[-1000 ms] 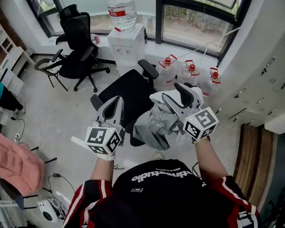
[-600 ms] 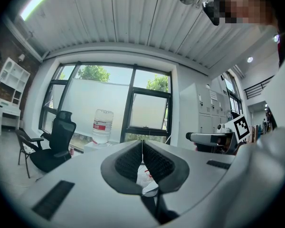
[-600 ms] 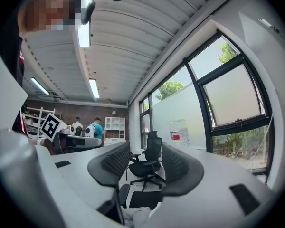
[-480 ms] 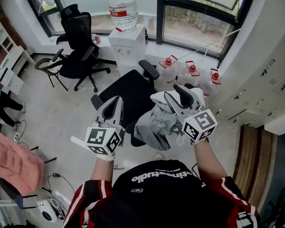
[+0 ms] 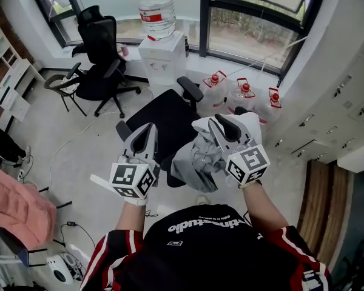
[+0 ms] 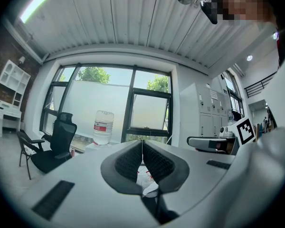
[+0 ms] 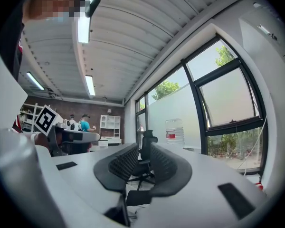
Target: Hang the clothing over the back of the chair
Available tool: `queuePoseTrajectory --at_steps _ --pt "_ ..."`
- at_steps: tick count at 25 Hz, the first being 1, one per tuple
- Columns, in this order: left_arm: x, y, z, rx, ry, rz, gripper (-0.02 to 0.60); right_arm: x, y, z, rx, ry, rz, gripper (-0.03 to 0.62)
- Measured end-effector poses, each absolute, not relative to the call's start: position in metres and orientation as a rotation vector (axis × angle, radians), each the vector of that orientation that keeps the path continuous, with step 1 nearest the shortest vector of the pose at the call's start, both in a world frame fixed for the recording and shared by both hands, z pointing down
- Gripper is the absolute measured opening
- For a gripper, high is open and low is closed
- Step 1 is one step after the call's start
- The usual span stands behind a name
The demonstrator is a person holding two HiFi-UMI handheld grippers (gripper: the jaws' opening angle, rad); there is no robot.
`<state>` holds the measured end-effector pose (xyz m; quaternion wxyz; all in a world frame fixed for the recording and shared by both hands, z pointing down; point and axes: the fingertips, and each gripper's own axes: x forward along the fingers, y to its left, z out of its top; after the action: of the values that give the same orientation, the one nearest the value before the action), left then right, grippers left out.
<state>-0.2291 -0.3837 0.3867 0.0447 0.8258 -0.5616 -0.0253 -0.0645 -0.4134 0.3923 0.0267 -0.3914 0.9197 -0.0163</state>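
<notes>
A black office chair (image 5: 161, 117) stands right below me in the head view. A grey and white garment (image 5: 197, 159) lies bunched over its near side, under my right hand. My left gripper (image 5: 147, 132) is held level over the chair's left part, its jaws shut on nothing (image 6: 142, 145). My right gripper (image 5: 221, 121) hovers level above the garment without touching it. Its jaws (image 7: 143, 150) are closing; a narrow gap remains and nothing is between them.
A water dispenser (image 5: 162, 56) with a big bottle stands by the window, with another black office chair (image 5: 97, 59) to its left. Three water jugs (image 5: 242, 93) sit on the floor at the right. Pink cloth (image 5: 21, 211) lies at the left edge; cabinets (image 5: 346, 102) line the right wall.
The right gripper's jaws have narrowed from wide apart to a small gap, and that hand has edged slightly left. The left gripper has kept still.
</notes>
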Motion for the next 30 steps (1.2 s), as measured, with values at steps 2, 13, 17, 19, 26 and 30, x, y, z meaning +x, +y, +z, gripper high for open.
queuePoseTrajectory --at_steps 2,13,17,19,26,30 --pt "-0.230 -0.383 0.386 2.525 -1.715 -0.072 0.025 -0.065 -0.414 0.392 -1.217 2.837 -0.045 0.075" --pt "-0.228 -0.383 0.383 2.527 -1.726 -0.065 0.025 -0.061 -0.419 0.394 -1.233 2.808 -0.055 0.015" --pt "-0.228 -0.384 0.385 2.524 -1.733 -0.064 0.025 -0.061 -0.423 0.402 -1.252 2.804 -0.061 0.014" --pt "-0.228 -0.384 0.385 2.523 -1.735 -0.061 0.025 -0.060 -0.423 0.403 -1.260 2.806 -0.049 0.012" --pt "-0.227 -0.385 0.388 2.516 -1.737 -0.059 0.025 -0.062 -0.421 0.405 -1.278 2.819 0.025 0.008" --pt "-0.224 -0.386 0.389 2.520 -1.728 -0.062 0.025 -0.062 -0.420 0.406 -1.280 2.819 0.053 0.008"
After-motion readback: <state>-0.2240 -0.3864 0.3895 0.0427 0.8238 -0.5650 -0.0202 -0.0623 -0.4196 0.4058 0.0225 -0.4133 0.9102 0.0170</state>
